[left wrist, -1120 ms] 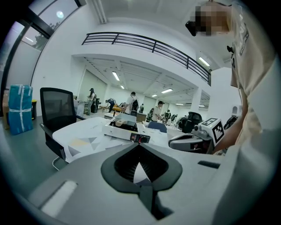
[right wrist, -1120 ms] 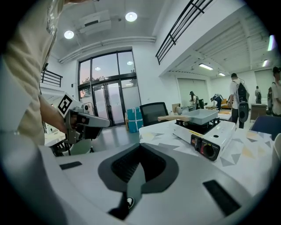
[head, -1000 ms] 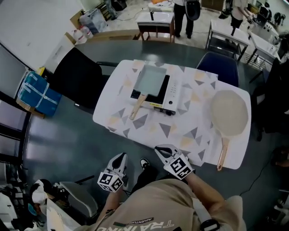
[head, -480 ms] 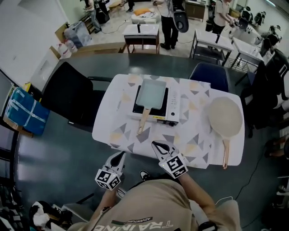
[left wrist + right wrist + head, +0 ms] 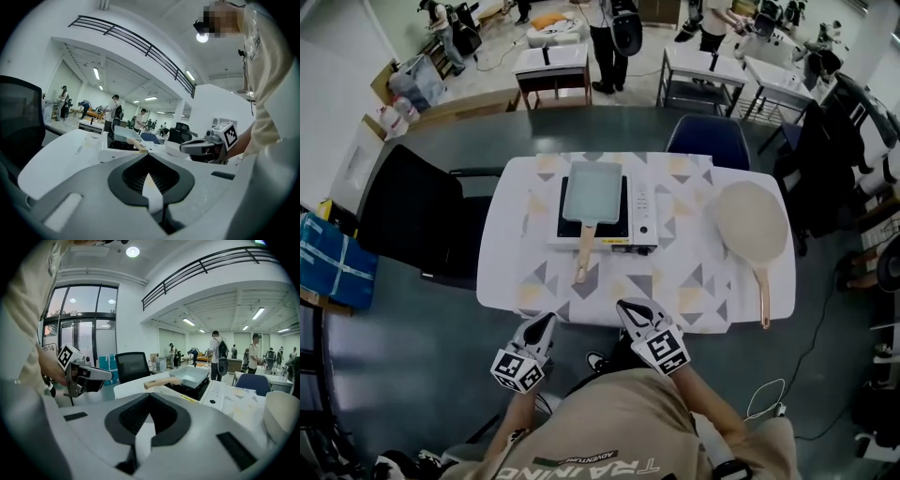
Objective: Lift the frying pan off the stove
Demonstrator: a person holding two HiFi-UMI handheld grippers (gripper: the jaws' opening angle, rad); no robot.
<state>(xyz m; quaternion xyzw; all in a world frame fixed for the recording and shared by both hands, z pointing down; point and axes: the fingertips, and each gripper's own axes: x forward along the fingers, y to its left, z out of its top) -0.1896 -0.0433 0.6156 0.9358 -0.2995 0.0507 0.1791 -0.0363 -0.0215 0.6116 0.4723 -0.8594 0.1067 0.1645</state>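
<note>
A rectangular pale-blue frying pan [image 5: 591,191] sits on the white portable stove [image 5: 639,212] at the middle of the table, and its wooden handle [image 5: 584,255] points toward me. My left gripper [image 5: 546,321] hangs shut and empty just off the table's near edge. My right gripper [image 5: 628,307] is shut and empty over that same edge. In the left gripper view the pan [image 5: 125,134] lies well ahead of the closed left gripper [image 5: 147,153]. The right gripper view shows the pan [image 5: 193,375] and its handle [image 5: 161,382] beyond the shut right gripper [image 5: 151,394].
A round beige pan [image 5: 752,221] with a long wooden handle lies at the table's right end. The table [image 5: 514,246] wears a triangle-patterned cloth. A black chair [image 5: 408,216] stands at the left, a blue chair [image 5: 705,138] behind. People stand at desks far back.
The head view has swung, so the table now sits squarer and more central. Both grippers stay shut and low near the front edge. The pan has not moved on the stove.
</note>
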